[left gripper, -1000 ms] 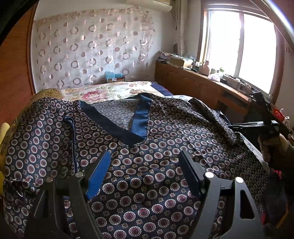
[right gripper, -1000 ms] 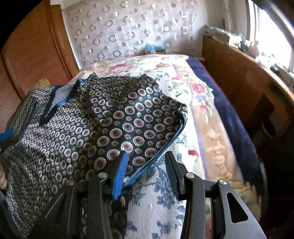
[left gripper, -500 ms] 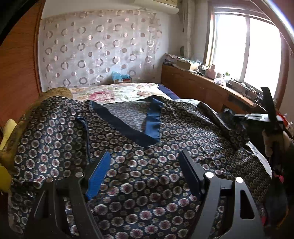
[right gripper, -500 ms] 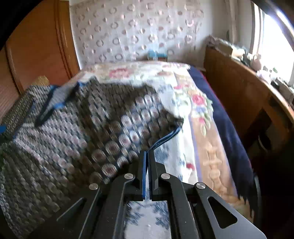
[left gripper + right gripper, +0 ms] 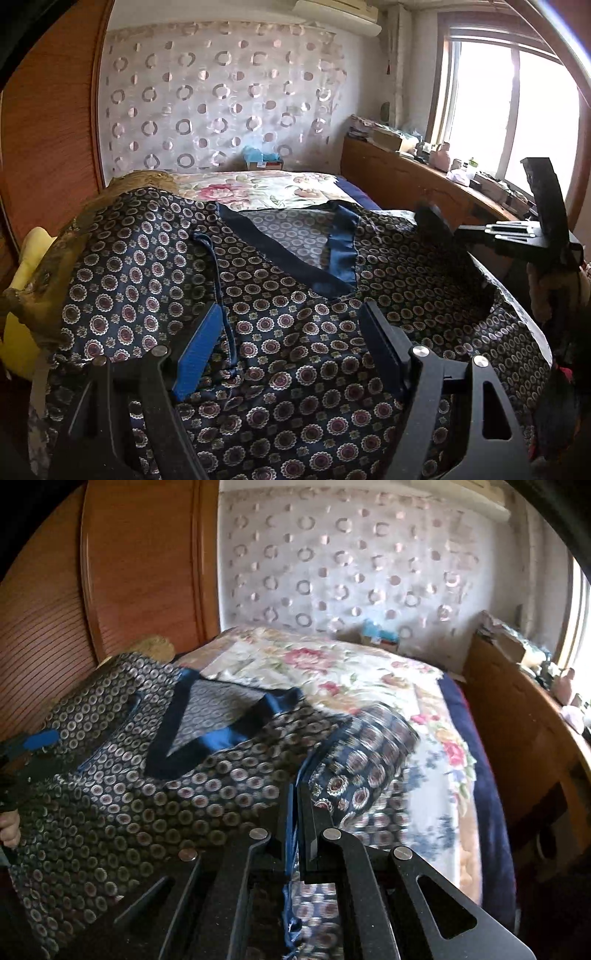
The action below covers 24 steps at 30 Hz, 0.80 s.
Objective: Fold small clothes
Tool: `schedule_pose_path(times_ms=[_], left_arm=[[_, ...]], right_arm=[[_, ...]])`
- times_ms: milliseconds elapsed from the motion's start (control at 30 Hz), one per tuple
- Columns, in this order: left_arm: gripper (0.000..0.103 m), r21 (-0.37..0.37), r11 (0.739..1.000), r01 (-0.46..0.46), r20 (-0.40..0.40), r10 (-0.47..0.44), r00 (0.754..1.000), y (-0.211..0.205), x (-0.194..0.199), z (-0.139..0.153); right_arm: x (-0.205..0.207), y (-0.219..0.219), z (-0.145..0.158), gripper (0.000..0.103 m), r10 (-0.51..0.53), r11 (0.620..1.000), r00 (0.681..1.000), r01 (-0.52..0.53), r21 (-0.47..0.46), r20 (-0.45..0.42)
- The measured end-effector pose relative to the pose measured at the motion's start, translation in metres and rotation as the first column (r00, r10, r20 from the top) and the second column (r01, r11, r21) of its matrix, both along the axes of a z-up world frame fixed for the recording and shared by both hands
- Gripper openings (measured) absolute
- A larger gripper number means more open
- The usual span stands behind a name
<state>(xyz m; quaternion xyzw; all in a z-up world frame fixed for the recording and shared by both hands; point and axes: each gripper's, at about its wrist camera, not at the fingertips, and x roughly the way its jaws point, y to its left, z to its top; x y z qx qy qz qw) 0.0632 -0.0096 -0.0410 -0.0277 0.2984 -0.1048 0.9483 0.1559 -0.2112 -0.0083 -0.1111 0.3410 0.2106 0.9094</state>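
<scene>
- Left wrist view: the dark navy patterned garment with solid blue neckline trim [image 5: 295,332] lies spread face-up over the floral bedspread [image 5: 258,188], its V-neck pointing toward the camera.
- The left gripper [image 5: 291,350] hovers just above the garment's chest, below the V-neck. Its jaws stand wide apart and nothing is between them; the blue pads touch no cloth that can be seen. Judgement: it waits there so as to pin or take the cloth once the fold comes across.
- At the garment's right edge the right gripper [image 5: 432,218] is seen from the side, with a hand [image 5: 554,291] on its grip. Cloth rises toward its tip, leaving a dark hollow beneath.
- Right wrist view: the right gripper [image 5: 297,812] is clamped tight on the garment's [image 5: 147,805] blue-trimmed sleeve edge, which runs through the closed jaws and hangs below them.
- The gripped sleeve portion curls upward, blurred, to the right of the V-neck, off the floral bedspread [image 5: 332,664]. Judgement: the edge is held so that the sleeve can be carried inward over the body.
- The left gripper [image 5: 33,742] shows at the garment's far left edge, partly out of frame.
- Judgement: the first side fold is under way; the garment is otherwise unfolded.
</scene>
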Motion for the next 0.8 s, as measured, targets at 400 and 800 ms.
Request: schedule_pose_path(times_ms=[400,800], left_arm=[[0.077,0.039,0.999,-0.023,0.004,0.023,1.000,0.039,0.028,0.014],[0.059,0.070,0.992,-0.105,-0.050,0.109,0.993,0.118,0.087,0.026]], right_arm=[[0.046,-0.039,-0.024,0.043,-0.124,0.992,0.991,0.123,-0.040,-0.048],[0.144,-0.065,-0.057,0.043,-0.200,0.980,0.966,0.197,-0.035,-0.161]])
